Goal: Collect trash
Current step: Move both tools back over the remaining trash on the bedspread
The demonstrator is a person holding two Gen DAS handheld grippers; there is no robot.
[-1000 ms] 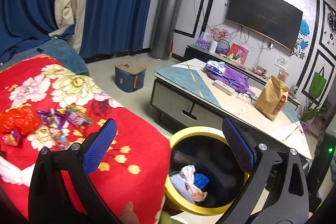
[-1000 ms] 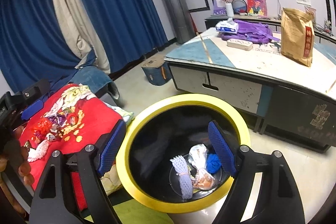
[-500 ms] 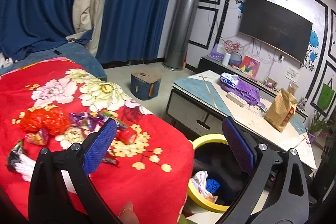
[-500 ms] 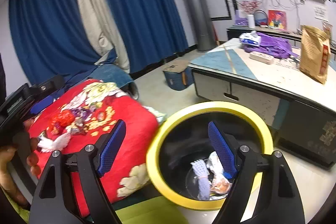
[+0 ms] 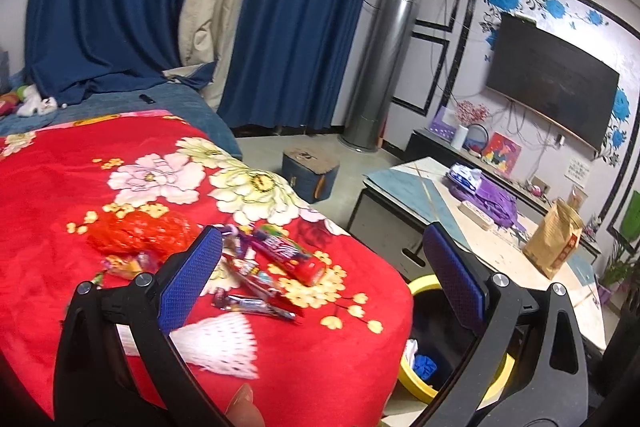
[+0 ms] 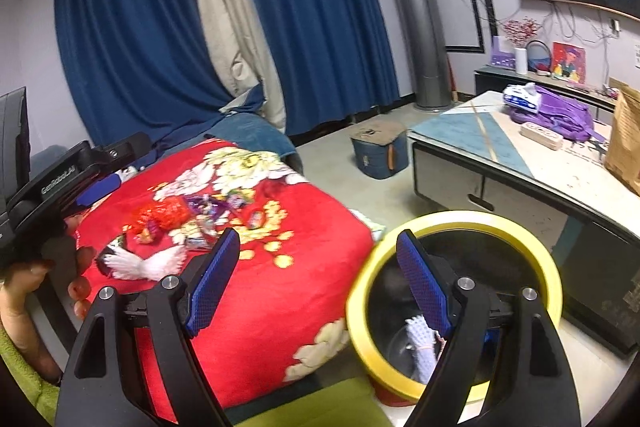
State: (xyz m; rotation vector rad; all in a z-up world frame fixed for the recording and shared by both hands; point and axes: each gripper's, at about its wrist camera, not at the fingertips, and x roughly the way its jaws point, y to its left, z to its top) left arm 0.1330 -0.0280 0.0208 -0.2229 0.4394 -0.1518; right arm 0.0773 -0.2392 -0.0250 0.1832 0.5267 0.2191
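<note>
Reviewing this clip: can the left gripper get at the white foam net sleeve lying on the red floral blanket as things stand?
Probably yes. The left gripper is open and empty, and the white foam net sleeve lies uncovered on the red floral blanket just below its fingers, with nothing between them.

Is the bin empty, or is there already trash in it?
Not empty. The bin holds a white foam net at the bottom, and the left view shows something blue inside too. It's far from full.

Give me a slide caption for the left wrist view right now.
Open left gripper above candy wrappers and white foam net on red floral blanket.
</note>
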